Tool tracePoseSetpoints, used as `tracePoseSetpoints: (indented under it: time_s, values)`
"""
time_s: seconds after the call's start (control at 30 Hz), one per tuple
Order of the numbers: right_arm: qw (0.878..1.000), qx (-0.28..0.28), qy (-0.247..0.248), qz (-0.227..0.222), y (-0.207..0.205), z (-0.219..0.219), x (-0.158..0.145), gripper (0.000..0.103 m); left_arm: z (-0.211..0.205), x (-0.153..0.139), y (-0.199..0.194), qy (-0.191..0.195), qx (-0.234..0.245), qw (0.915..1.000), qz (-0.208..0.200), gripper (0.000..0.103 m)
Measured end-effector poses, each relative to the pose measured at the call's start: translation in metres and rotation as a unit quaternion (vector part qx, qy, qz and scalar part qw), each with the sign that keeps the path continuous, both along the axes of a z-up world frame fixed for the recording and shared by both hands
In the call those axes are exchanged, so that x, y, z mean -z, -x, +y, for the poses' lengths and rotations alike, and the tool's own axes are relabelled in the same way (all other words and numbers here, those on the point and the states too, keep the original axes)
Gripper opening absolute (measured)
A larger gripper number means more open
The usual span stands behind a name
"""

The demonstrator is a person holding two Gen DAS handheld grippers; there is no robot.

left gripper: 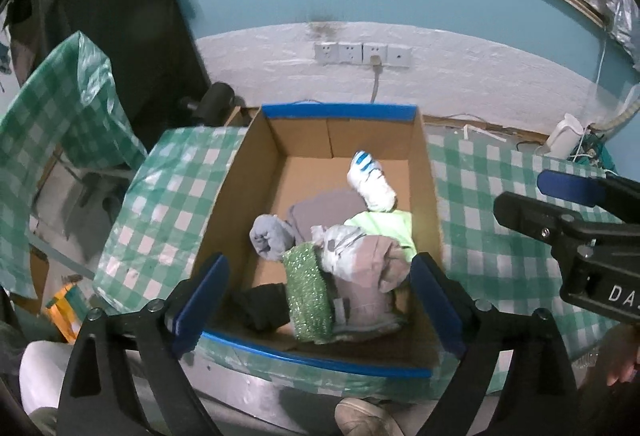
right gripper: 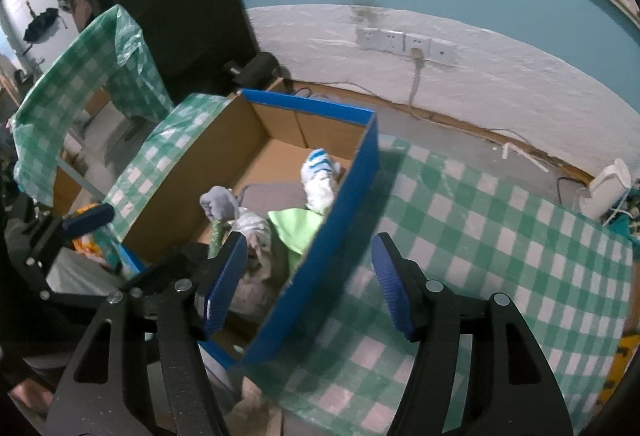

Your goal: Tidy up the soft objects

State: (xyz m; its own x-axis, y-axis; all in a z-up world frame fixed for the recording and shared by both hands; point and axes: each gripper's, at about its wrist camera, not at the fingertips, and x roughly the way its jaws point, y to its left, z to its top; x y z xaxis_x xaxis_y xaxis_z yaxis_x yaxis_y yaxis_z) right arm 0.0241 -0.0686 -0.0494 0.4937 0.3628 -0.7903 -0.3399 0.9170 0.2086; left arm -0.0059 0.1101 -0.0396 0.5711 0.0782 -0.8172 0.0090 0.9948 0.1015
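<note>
Landmark: cardboard box (left gripper: 236, 196) with blue-taped rim, standing on the green-checked tablecloth (left gripper: 480, 196).
Task items: all lie inside the box, heaped toward its near end. A white-and-blue sock (left gripper: 370, 180) lies farthest in; a grey rolled sock (left gripper: 269, 238) sits toward the left wall; a green glitter cloth (left gripper: 312, 296), a beige-grey garment (left gripper: 368, 276) and a lime-green cloth (left gripper: 390, 226) overlap in the near heap. A dark item at the near-left corner is too shadowed to identify.
Left gripper (left gripper: 316, 304): jaws spread wide, above the near heap; nothing is between the pads.
Right gripper (right gripper: 310, 284): jaws parted, straddling the right wall of the box without pinching it; nothing held.
Step in hand: judged as release complete, both tools empty above the box.
Next move: calls for locating any soft item outside the box; none is visible on the cloth here. Failing that, the heap could be spread toward the empty far end.
Left wrist view only: the full box floor, the near heap and the right gripper over the tablecloth beyond the right wall.
Right wrist view only: the blue outer face of the right wall and the left gripper beyond the left wall.
</note>
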Motion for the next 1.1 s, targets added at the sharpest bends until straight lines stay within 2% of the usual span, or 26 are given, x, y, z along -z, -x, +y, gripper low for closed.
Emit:
tracePoseSetpoints:
  time_s: [0.1, 0.33, 0.63, 1.1]
  values:
    - [1.000, 0.009, 0.001, -0.005, 0.006, -0.009, -0.006, 0.065, -0.006, -0.011, 0.004, -0.002, 0.009, 0.9999, -0.010, 0.101]
    - [1.000, 0.015, 0.000, -0.021, 0.023, -0.026, -0.019, 0.065, -0.013, -0.027, 0.015, -0.016, 0.024, 0.9990, -0.033, 0.101]
    - [0.999, 0.029, -0.003, -0.033, 0.029, -0.041, -0.024, 0.066, -0.018, -0.040, 0.017, -0.024, 0.025, 0.9987, -0.039, 0.101]
    - [0.999, 0.038, -0.002, -0.038, 0.031, -0.056, -0.023, 0.066, -0.040, -0.036, 0.016, -0.041, 0.046, 0.9975, -0.036, 0.101]
